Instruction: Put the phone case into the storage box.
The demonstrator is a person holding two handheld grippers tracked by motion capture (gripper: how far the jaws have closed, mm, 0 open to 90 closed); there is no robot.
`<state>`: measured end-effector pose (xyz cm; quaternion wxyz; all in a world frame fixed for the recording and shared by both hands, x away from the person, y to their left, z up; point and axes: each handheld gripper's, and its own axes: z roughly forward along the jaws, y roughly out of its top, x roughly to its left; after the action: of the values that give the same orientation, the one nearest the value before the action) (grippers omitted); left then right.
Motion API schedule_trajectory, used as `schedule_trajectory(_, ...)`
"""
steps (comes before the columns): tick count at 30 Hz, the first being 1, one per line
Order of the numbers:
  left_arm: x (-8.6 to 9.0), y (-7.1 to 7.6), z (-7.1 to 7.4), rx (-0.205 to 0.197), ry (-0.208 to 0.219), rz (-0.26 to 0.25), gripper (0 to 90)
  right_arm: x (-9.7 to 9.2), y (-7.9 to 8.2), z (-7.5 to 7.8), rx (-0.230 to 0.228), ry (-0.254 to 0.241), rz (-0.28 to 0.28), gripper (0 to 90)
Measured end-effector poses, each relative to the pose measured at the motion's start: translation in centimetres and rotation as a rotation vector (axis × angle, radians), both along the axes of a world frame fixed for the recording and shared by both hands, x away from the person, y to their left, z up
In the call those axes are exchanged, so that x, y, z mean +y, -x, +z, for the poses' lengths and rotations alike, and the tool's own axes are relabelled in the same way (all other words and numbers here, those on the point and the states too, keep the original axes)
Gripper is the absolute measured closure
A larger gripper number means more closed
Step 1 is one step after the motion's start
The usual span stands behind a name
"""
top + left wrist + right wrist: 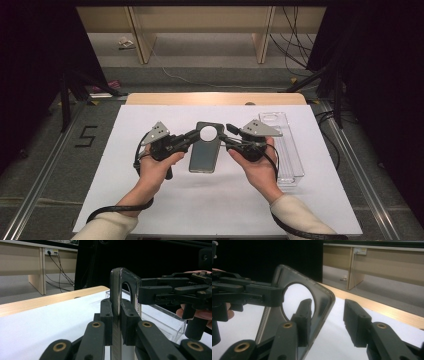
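Observation:
A dark see-through phone case (204,152) with a round camera hole is over the middle of the white sheet. My left gripper (192,136) is shut on its left edge near the hole; in the left gripper view the case (116,287) stands edge-on between my pressed pads (107,312). My right gripper (227,135) comes in from the right at the same end. In the right gripper view the case's corner (322,297) lies between my right gripper's (328,315) jaws. One pad sits behind the case and the other stands well off it.
A clear plastic tray (289,150) lies lengthwise on the sheet just right of my right hand, also seen behind the case (165,315). The white sheet (150,200) covers a wooden tabletop (215,98). Cables trail from both grippers toward the near edge.

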<state>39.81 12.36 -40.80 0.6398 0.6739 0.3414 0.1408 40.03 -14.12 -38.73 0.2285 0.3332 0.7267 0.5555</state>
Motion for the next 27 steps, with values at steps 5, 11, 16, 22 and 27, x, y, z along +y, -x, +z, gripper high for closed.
schedule_trajectory(5, 0.04, -0.03, -0.05, 0.003, -0.001, 0.005, 81.4, -0.02, -0.06, 0.02, 0.007, -0.003, -0.005, 63.9)
schedule_trajectory(11, 0.02, -0.01, -0.04, -0.003, -0.004, 0.005, 81.4, 0.12, -0.07, -0.04, 0.019, -0.010, -0.008, 66.5)
schedule_trajectory(16, 0.01, -0.02, -0.12, -0.004, -0.006, 0.007, 81.4, 0.13, -0.13, -0.09, 0.026, -0.017, -0.012, 69.9)
schedule_trajectory(22, -0.14, 0.07, -0.09, -0.009, -0.007, 0.003, 81.4, 0.16, -0.21, -0.16, 0.039, -0.025, -0.011, 74.2)
schedule_trajectory(27, -0.14, 0.04, -0.16, -0.010, -0.007, 0.004, 81.4, 0.20, -0.19, -0.18, 0.046, -0.032, -0.016, 78.1)
